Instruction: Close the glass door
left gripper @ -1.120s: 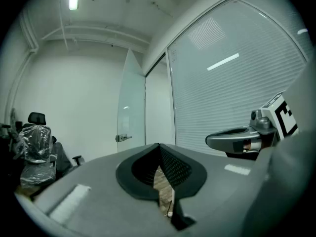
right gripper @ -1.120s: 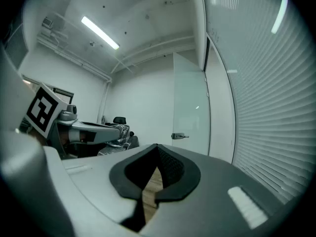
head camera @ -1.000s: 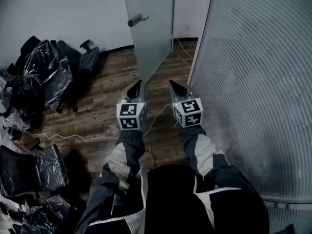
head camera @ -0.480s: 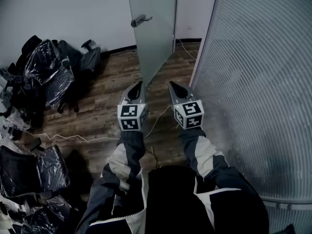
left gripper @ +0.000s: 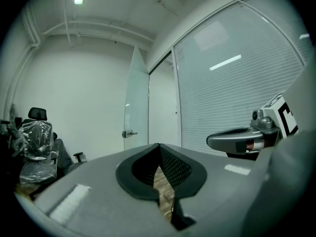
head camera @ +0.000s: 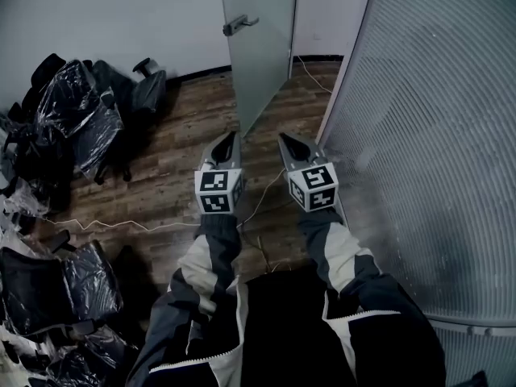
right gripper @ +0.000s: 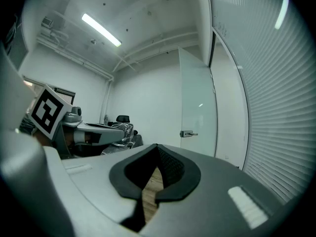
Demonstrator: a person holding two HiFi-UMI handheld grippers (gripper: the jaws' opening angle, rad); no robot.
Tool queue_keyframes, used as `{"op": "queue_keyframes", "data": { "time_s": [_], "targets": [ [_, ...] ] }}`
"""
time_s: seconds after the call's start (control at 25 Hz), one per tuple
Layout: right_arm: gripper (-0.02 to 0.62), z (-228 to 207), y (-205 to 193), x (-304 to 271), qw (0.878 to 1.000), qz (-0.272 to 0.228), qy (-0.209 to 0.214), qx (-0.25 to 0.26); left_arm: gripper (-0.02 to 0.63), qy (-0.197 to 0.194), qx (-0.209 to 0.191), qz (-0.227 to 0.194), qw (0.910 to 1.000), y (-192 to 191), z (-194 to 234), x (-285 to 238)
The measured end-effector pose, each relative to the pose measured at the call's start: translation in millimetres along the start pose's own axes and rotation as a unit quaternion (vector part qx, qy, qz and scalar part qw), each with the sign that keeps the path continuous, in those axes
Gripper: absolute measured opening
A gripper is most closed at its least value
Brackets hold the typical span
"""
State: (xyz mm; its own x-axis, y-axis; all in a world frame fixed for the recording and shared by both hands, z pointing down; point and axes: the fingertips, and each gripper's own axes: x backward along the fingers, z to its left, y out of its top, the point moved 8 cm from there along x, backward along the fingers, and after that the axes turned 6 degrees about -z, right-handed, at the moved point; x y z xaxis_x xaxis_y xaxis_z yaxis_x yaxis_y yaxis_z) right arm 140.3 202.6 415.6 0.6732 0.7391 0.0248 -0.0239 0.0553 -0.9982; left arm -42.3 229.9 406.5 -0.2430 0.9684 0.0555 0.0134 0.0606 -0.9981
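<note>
Head view, approach to the open glass door (head camera: 262, 47). Compared with a second ago, the door and its handle (head camera: 240, 24) sit slightly higher and further right in the head view, and the striped partition (head camera: 435, 135) has shifted the same way. The two grippers hold the same places in the picture. This reads as the person carrying both grippers forward together, so the task is judged to be in its approach stage, with no contact made yet.

The left gripper (head camera: 229, 137) and right gripper (head camera: 285, 139) point level, side by side. Each has its jaws closed tip to tip with nothing between them (only the wooden floor (head camera: 161, 184) shows through the gap behind the tips).

The door stands swung into the room, well apart from both grippers and straight ahead of them. Its lower edge lies just beyond the gap between them. The left gripper view shows the door (left gripper: 136, 102) a little left of centre. The right gripper view shows it (right gripper: 197, 98) to the right, handle (right gripper: 188, 133) facing the room.
</note>
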Motion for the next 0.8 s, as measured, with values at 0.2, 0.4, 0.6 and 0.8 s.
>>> {"op": "queue_keyframes", "data": {
  "time_s": [0.2,0.4,0.6,0.8],
  "targets": [
    [0.005,8.3,-4.5,-19.3,1.0,0.006,-0.007,0.002,0.004,-0.009,0.01,0.012,0.9998,-13.9,25.0,-6.5],
    [0.006,0.0,-13.6,-52.4,1.0,0.01,-0.001,0.0,0.003,-0.009,0.015,0.021,0.9996,-28.2,46.4,-30.7],
    [0.006,-34.7,-30.2,-110.6,1.0,0.012,0.008,-0.007,0.004,0.0,0.013,0.036,0.9993,-48.3,71.9,-85.4],
    [0.006,-84.4,-41.6,-185.1,1.0,0.011,0.023,-0.009,0.004,0.017,0.008,0.042,0.999,-54.9,107.0,-162.0]
  ]
}}
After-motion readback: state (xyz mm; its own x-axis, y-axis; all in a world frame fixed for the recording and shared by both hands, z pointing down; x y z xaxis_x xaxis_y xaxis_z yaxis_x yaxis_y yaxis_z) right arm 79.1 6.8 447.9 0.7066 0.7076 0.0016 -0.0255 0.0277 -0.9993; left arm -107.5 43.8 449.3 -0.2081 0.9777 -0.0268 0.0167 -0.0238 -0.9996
